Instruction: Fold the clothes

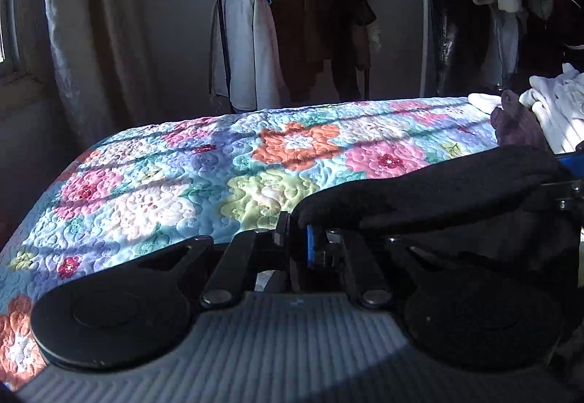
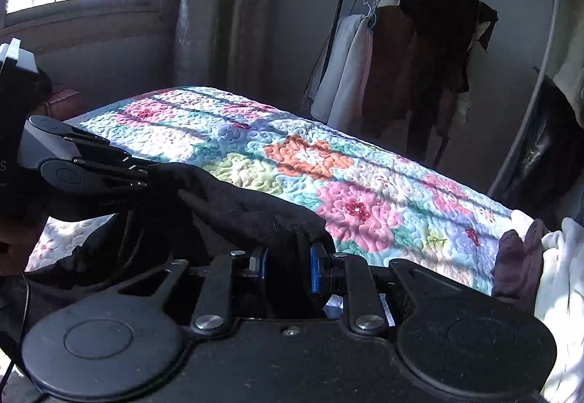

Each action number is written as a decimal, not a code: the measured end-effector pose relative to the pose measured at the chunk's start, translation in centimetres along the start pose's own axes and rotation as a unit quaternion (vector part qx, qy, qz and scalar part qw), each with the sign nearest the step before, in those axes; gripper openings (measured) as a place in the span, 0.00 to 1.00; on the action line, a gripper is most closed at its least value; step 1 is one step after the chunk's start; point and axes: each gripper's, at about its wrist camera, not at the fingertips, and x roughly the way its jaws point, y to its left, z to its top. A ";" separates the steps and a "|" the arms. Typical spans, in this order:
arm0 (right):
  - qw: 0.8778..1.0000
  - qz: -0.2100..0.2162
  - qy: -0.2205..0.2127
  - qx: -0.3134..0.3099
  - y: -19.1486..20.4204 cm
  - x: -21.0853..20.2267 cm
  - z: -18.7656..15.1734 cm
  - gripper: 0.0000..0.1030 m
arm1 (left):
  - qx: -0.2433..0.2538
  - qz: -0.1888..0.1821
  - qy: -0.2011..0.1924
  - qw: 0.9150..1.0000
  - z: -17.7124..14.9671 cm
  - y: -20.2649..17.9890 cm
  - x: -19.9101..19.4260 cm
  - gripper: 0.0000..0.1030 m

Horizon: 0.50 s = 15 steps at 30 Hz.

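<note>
Here's the bed (image 2: 365,162), spread with a quilted floral cover (image 1: 219,166) — pink, orange, yellow and pale-blue blooms, with bars of sunlight striping it. Over at its far right end sits a heap of white clothes (image 1: 558,111), and a dark purplish piece (image 2: 518,264) lies right up against that heap — a sock or a small cloth, hard to say from here. At the near edge a black garment (image 2: 248,209) drapes onto the quilt, partly raised off it.
</note>
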 end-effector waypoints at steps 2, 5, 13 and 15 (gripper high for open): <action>0.999 0.044 -0.022 -0.013 1.1 -0.1 0.7 0.23 | -0.004 0.017 -0.017 1.000 0.0 1.8 -2.5 0.08; 0.990 0.132 -0.002 -0.042 2.8 0.8 -0.2 0.30 | 0.017 0.015 -0.011 1.000 -1.5 3.4 -4.9 0.08; 0.930 0.269 0.214 -0.130 8.0 5.5 -6.9 0.35 | 0.048 -0.060 0.259 0.963 -12.2 5.5 -5.5 0.11; 0.928 0.280 0.208 -0.126 7.5 4.7 -6.5 0.38 | 0.019 -0.050 0.251 0.966 -12.3 6.8 -6.7 0.11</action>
